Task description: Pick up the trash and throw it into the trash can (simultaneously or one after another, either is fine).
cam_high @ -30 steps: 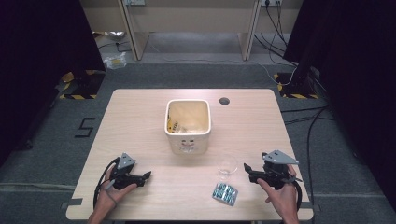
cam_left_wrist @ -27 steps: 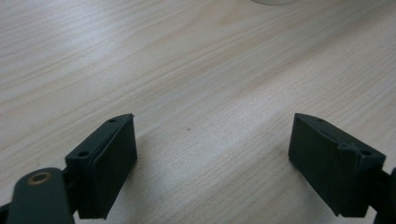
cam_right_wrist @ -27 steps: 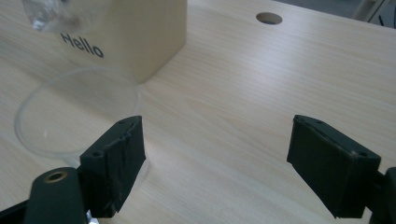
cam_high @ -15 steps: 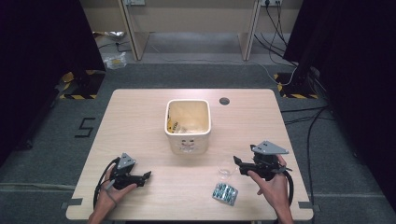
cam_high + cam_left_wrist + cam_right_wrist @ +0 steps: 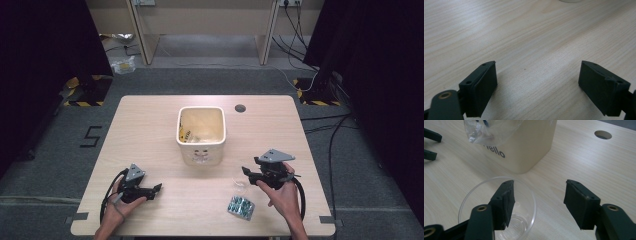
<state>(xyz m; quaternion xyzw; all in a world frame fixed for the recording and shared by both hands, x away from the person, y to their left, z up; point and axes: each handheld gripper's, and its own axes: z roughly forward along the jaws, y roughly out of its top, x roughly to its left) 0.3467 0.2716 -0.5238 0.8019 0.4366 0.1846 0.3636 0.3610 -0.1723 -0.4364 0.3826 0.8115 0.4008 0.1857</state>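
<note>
Early stage imo: nothing picked up yet. Right gripper (image 5: 248, 173) has jaws spread wide w/ one jaw dipped inside the clear plastic cup (image 5: 499, 215), which sits upright on the table (image 5: 150, 130) just in front of the cream bin (image 5: 201, 131); grip not yet made. Left gripper (image 5: 156, 189) rests low on bare wood, jaws wide apart, holding nothing. Blister pack (image 5: 240, 207) lies near the front edge, untouched. Left to do: clamp cup, lift, prob drop into bin, then the pack. Table's light wood w/ a cable hole (image 5: 240, 108); grey carpet, black curtains at both sides.
</note>
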